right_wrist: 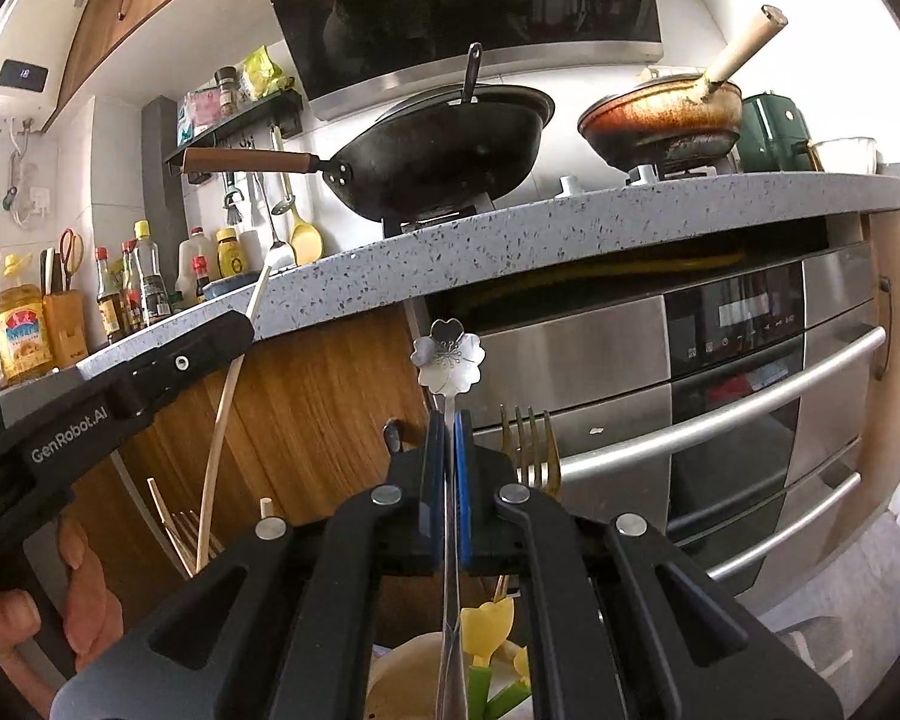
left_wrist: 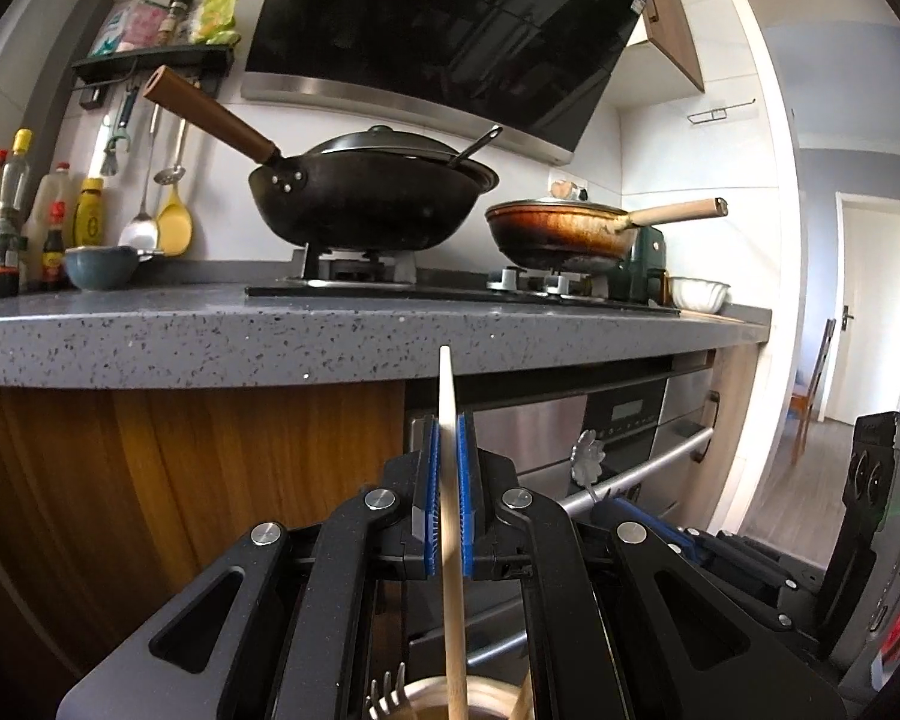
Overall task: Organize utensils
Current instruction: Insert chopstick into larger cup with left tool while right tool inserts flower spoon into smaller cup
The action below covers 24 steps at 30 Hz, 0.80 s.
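I see my left gripper (left_wrist: pixel 448 480) clamped on a wooden chopstick (left_wrist: pixel 450 456) and my right gripper (right_wrist: pixel 448 480) pinching a flower-ended spoon (right_wrist: pixel 448 360). Ahead, a speckled grey countertop (left_wrist: pixel 210 342) carries a black wok (left_wrist: pixel 366 198) and a browned frying pan (left_wrist: pixel 558 234).

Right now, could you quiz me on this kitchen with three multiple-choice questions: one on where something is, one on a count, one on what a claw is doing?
1. Where is the black wok?
A. on the stove
B. in the oven
C. on the floor

2. How many pans sit on burners?
A. one
B. two
C. four

3. The right gripper is:
A. wide open
B. shut on a flower-ended spoon
C. holding a bottle

Key: A, it rests on a burner; B, the wok and the brown pan; B, the blue pads clamp its handle.
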Each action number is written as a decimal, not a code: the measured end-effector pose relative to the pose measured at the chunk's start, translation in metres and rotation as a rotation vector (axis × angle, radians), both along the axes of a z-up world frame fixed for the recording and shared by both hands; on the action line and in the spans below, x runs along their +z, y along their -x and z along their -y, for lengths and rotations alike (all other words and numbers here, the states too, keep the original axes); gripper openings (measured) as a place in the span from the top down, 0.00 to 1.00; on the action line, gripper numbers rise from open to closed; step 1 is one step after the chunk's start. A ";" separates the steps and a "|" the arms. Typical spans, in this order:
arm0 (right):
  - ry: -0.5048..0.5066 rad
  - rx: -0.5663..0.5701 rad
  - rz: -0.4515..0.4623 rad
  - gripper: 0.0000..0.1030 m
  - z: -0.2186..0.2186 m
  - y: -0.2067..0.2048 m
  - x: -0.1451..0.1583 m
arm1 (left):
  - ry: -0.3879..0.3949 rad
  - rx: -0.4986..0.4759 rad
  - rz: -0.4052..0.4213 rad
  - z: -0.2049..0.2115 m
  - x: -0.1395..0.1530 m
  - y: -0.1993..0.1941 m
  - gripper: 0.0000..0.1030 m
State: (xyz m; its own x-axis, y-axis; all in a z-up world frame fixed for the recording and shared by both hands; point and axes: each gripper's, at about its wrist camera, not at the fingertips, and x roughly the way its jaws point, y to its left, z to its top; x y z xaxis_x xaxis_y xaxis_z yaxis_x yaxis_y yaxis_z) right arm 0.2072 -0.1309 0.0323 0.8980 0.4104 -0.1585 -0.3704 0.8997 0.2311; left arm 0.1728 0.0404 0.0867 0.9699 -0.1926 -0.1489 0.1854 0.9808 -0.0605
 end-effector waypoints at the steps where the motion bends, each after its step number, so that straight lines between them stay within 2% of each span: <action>1: 0.003 -0.001 0.000 0.97 -0.002 0.000 0.000 | -0.002 0.002 0.001 0.000 -0.001 0.000 0.94; 13: 0.022 0.017 -0.026 0.97 0.004 0.015 -0.012 | -0.010 -0.012 0.007 -0.007 -0.011 0.016 0.94; 24: 0.016 0.027 -0.063 0.97 0.018 0.046 -0.028 | -0.015 -0.067 -0.048 -0.011 -0.033 0.055 0.94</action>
State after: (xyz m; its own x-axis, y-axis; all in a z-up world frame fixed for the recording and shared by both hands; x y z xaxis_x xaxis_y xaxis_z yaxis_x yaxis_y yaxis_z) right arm 0.1609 -0.1485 0.0047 0.8747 0.4315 -0.2207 -0.3799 0.8932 0.2405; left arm 0.1178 0.0517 0.0540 0.9466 -0.2544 -0.1982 0.2482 0.9671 -0.0561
